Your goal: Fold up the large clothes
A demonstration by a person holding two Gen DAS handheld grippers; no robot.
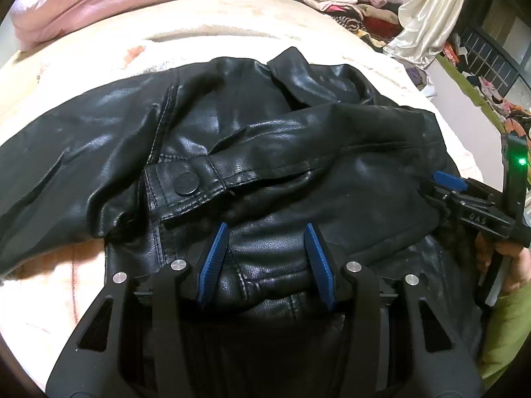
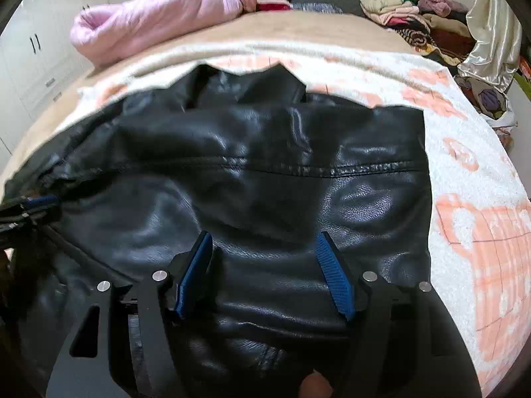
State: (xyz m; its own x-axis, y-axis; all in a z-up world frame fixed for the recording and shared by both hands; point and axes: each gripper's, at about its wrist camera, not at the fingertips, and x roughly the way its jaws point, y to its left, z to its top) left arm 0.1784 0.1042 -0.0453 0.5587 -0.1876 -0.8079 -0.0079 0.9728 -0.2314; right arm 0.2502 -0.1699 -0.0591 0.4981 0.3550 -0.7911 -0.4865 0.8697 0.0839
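A: Surface?
B: Bed, cream-and-peach blanket [image 2: 471, 232]; black leather jacket [image 1: 265, 139] spread mid-bed, pink duvet [image 2: 149, 23] at far edge.
A: Grippers?
B: Left gripper [image 1: 267, 252] and right gripper [image 2: 264, 265] angled down over the jacket, jaws apart, gripping nothing.

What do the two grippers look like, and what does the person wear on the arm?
Both the left gripper and the right gripper have black bodies with silver round pins and blue ribbed pads on the jaws. The right gripper carries a small green light. A green sleeve covers the arm.
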